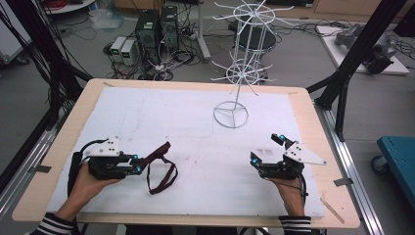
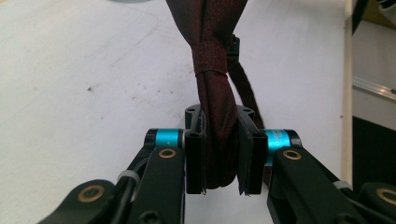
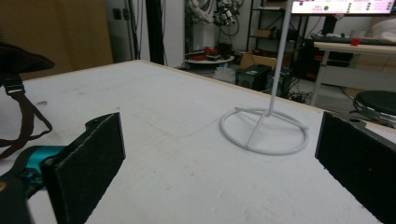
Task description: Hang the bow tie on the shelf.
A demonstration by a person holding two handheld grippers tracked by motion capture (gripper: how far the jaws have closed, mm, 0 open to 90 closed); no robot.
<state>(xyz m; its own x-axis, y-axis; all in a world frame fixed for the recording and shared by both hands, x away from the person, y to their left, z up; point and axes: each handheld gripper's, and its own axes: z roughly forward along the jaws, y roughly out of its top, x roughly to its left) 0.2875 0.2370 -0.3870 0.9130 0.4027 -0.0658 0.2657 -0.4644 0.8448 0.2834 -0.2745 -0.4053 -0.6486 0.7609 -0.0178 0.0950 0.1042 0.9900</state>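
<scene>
— Striped sleeves (image 1: 54, 224) at the near table edge: whose hands are these, and what do they hold?

— Mine. Each works a two-jaw tool. My left gripper (image 2: 223, 158) is clamped tight on a dark red bow tie (image 2: 212, 70), its folded cloth squeezed between the black pads (image 2: 194, 161). From the high view, that left gripper (image 1: 138, 164) sits at the near left of the white mat (image 1: 195, 127), with the bow tie (image 1: 159, 152) sticking out toward the table's middle and its thin strap (image 1: 164, 178) hanging in a loop to the mat just beside the jaws.

— And the knot?

— A wrapped band cinches the cloth just beyond my pads; the fabric fans out past it, the strap and its small black clasp (image 2: 234, 46) behind.

— Your other hand?

— My right gripper (image 1: 266, 149) is at the near right, well apart from the tie, jaws spread wide with nothing between them. In the right gripper view, its two black foam pads (image 3: 86, 158) frame bare mat.

— What stands beyond?

— A white wire rack (image 1: 240, 58) with spoked tiers, its ring base (image 3: 264, 130) resting on the far part of the mat. The wooden table (image 1: 303, 105) rims the mat; computer towers (image 1: 156, 29) and cables cover the floor behind.
</scene>
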